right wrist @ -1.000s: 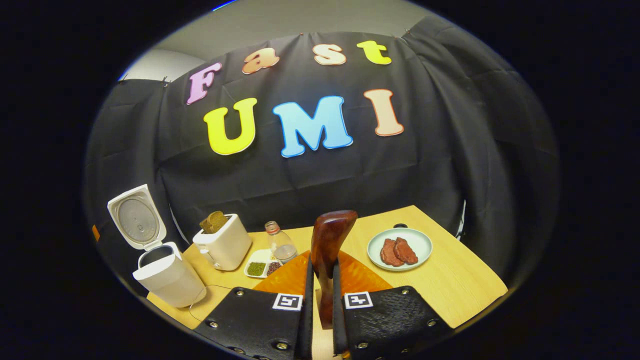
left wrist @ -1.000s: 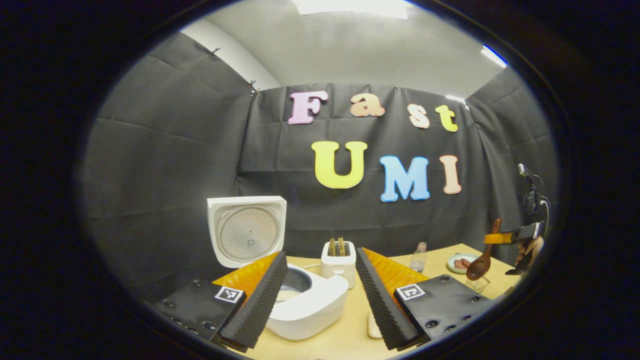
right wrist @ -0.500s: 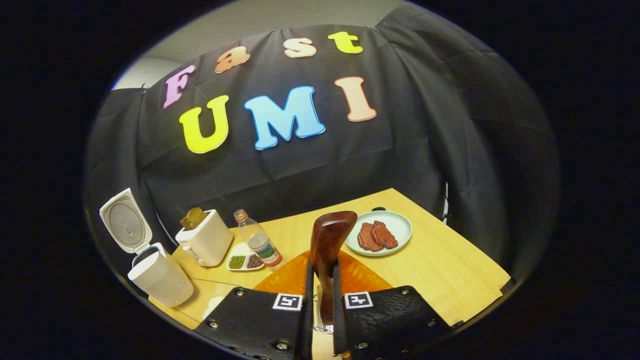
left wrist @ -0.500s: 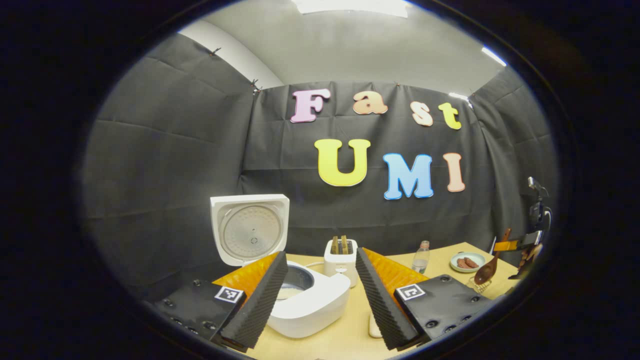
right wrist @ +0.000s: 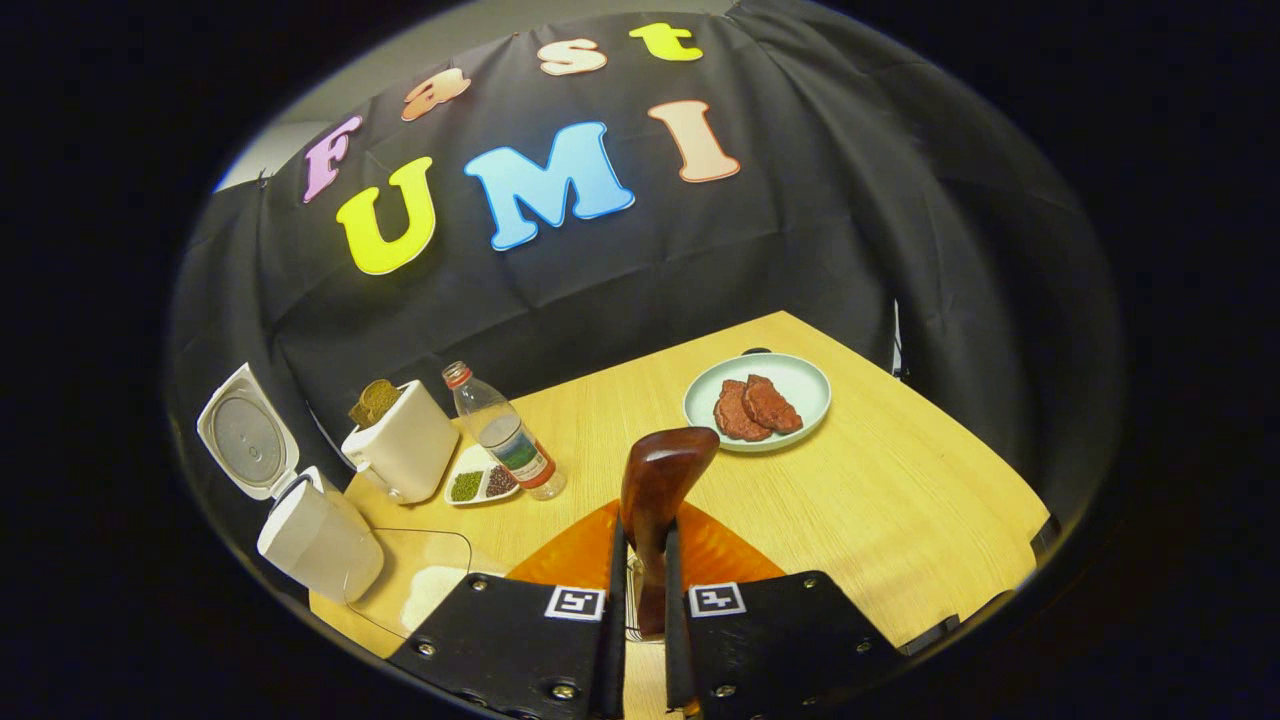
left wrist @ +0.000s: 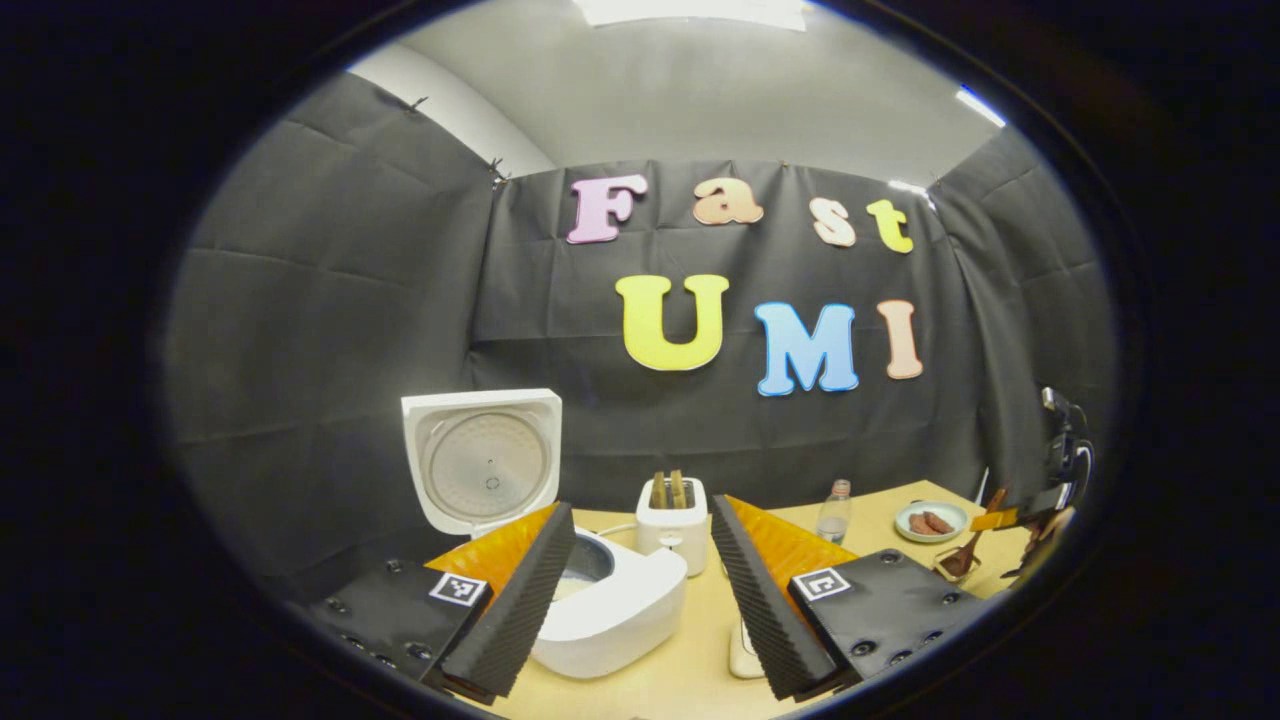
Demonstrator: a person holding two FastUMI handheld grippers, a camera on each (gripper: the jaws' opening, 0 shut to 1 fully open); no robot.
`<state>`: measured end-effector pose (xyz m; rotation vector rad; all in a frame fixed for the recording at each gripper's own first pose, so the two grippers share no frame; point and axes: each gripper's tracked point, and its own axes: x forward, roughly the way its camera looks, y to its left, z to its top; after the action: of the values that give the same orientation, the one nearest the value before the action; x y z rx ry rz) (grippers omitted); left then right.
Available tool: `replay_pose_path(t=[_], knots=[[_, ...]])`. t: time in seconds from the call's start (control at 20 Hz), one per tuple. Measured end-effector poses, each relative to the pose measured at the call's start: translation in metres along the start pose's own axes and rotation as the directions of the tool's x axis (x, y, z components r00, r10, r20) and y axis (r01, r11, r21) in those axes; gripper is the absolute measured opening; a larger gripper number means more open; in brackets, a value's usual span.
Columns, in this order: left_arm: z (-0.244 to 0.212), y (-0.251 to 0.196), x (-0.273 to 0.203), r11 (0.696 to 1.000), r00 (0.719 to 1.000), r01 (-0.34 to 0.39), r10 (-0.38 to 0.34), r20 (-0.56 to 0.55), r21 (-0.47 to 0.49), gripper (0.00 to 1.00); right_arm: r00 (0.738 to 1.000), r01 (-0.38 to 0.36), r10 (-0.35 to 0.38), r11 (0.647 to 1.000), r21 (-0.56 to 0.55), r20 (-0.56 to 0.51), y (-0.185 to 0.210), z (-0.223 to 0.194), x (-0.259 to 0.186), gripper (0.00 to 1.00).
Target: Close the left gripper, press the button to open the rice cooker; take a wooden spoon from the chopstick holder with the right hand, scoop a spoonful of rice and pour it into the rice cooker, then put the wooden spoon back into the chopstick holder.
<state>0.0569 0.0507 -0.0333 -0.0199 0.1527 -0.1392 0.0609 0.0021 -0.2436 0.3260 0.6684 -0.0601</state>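
Note:
The white rice cooker (left wrist: 612, 612) stands with its lid (left wrist: 485, 460) up, partly behind my left gripper (left wrist: 641, 512), which is open and holds nothing. Far right, my right gripper (left wrist: 1012, 516) holds the wooden spoon (left wrist: 972, 547) bowl-down at the wire chopstick holder (left wrist: 948, 566). In the right gripper view, my right gripper (right wrist: 645, 535) is shut on the spoon's brown handle (right wrist: 655, 480). The handle stands upright between the fingers, and the holder's wire rim (right wrist: 631, 600) shows just beneath. The cooker (right wrist: 322, 540) stands at the left table edge.
A toaster (right wrist: 402, 452) with bread, a plastic bottle (right wrist: 505, 445) and a small dish of beans (right wrist: 481, 485) stand right of the cooker. A plate of meat (right wrist: 757, 400) sits at the back. A clear tray with rice (right wrist: 420, 585) lies in front of the cooker.
My right gripper has come down with the spoon, and the bowl has sunk to the wire holder. The left gripper stays open and has hardly moved.

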Motion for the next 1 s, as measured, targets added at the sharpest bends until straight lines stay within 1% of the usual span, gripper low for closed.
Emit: replay_pose_path(t=[0.1, 0.2, 0.25, 0.3, 0.35, 0.4, 0.5, 0.65, 0.75, 0.9, 1.0], knots=[[0.003, 0.002, 0.005, 1.0, 1.0, -0.012, 0.012, 0.006, 0.002, 0.96, 1.0, -0.005, 0.005, 1.0, 0.024, -0.014, -0.006, -0.002, -0.004, 0.18], [0.007, 0.005, 0.008, 0.999, 0.999, -0.032, 0.032, 0.013, -0.001, 0.96, 1.0, 0.002, -0.002, 1.0, 0.012, 0.006, -0.014, 0.007, -0.005, 0.24], [0.008, 0.006, 0.009, 0.999, 0.999, -0.043, 0.043, 0.017, -0.002, 0.96, 1.0, 0.019, -0.019, 1.0, -0.01, 0.019, -0.022, 0.012, -0.007, 0.32], [0.01, 0.006, 0.01, 0.999, 0.998, -0.054, 0.054, 0.02, -0.003, 0.96, 0.999, 0.042, -0.041, 0.999, -0.029, 0.035, -0.031, 0.017, -0.011, 0.46], [0.011, 0.006, 0.012, 0.998, 0.998, -0.061, 0.061, 0.023, -0.002, 0.96, 0.998, 0.043, -0.04, 0.998, -0.044, 0.05, -0.033, 0.022, -0.015, 0.46], [0.012, 0.005, 0.013, 0.998, 0.997, -0.069, 0.069, 0.024, -0.002, 0.96, 0.995, 0.068, -0.063, 0.996, -0.063, 0.072, -0.042, 0.029, -0.02, 0.66], [0.011, 0.003, 0.014, 0.996, 0.996, -0.086, 0.086, 0.022, -0.007, 0.96, 0.986, 0.116, -0.102, 0.988, -0.104, 0.129, -0.059, 0.047, -0.032, 1.0], [0.009, 0.0, 0.017, 0.993, 0.993, -0.116, 0.116, 0.012, -0.01, 0.96, 0.971, 0.142, -0.111, 0.98, -0.137, 0.212, -0.066, 0.073, -0.055, 0.99], [0.016, 0.001, 0.024, 0.99, 0.99, -0.137, 0.137, 0.027, 0.008, 0.96, 0.961, 0.148, -0.103, 0.976, -0.162, 0.257, -0.067, 0.086, -0.072, 0.99], [0.032, 0.019, 0.043, 0.981, 0.981, -0.19, 0.188, 0.055, 0.035, 0.96, 0.964, 0.098, -0.048, 0.979, -0.181, 0.263, -0.05, 0.089, -0.094, 0.99], [0.042, 0.036, 0.058, 0.974, 0.974, -0.22, 0.217, 0.057, 0.054, 0.95, 0.959, 0.094, -0.039, 0.979, -0.182, 0.282, -0.041, 0.092, -0.106, 0.99]])
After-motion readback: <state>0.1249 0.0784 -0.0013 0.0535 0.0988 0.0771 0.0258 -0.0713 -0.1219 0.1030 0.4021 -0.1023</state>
